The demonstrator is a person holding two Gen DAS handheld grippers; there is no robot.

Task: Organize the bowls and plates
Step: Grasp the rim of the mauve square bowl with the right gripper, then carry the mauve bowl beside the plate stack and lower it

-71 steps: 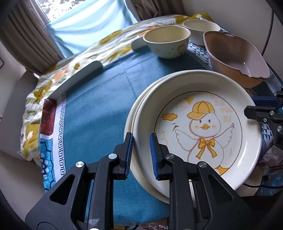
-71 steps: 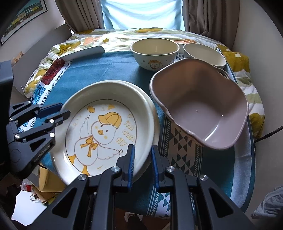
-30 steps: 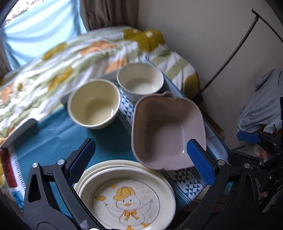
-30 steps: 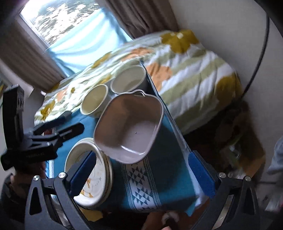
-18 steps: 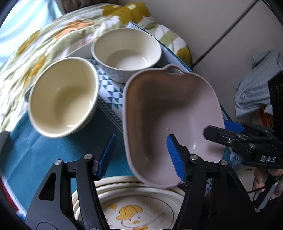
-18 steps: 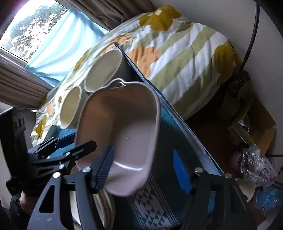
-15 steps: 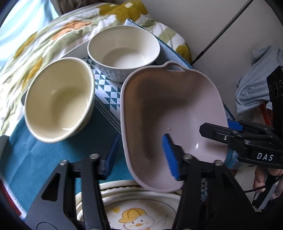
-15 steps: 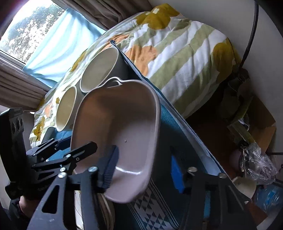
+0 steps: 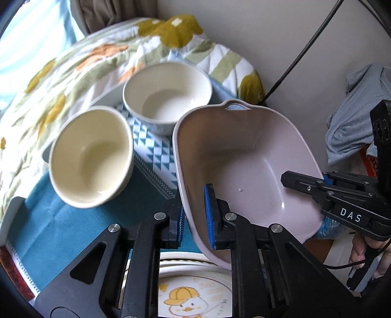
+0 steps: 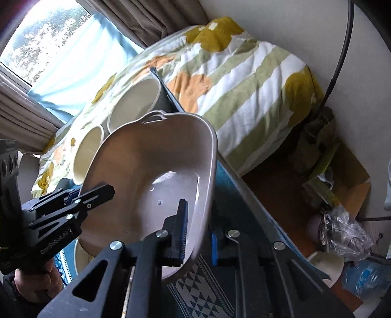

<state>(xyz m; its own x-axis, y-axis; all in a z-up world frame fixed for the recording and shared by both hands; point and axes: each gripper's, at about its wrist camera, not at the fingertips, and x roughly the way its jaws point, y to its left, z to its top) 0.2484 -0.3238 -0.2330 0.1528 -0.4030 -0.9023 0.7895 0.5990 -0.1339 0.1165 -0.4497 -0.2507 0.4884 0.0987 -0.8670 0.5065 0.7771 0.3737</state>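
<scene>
1. Your left gripper [image 9: 195, 215] straddles the near-left rim of the pink basin [image 9: 246, 171], one blue pad inside the wall and one outside, clamped on it.
2. Your right gripper [image 10: 198, 228] straddles the opposite rim of the same basin [image 10: 146, 186], its inner pad against the inside wall and its outer pad just behind the edge, closed onto the rim.
3. Directly beneath your left gripper, the duck plate [image 9: 193, 300] sits on top of a stack of plates, only its far edge and the yellow-capped duck print showing between the black frame arms.
4. The basin is held tilted, its near edge overlapping the plate stack and its looped handle [image 9: 235, 105] pointing away from you toward the wall.
5. In your left wrist view, the right gripper [image 9: 325, 182] enters from the right, labelled "DAS", its tips at the basin's right rim.
6. Beyond the basin's left side, the cream bowl [image 9: 91, 157] rests on the teal tablecloth [image 9: 61, 220], slightly blurred.
7. Farther back, the white bowl [image 9: 167, 97] stands just beside the cream bowl, on the triangle-patterned strip of the cloth.
8. Behind both bowls, the flowered quilt [image 10: 244, 80] spreads to the curtains [image 10: 151, 17] and the window.
</scene>
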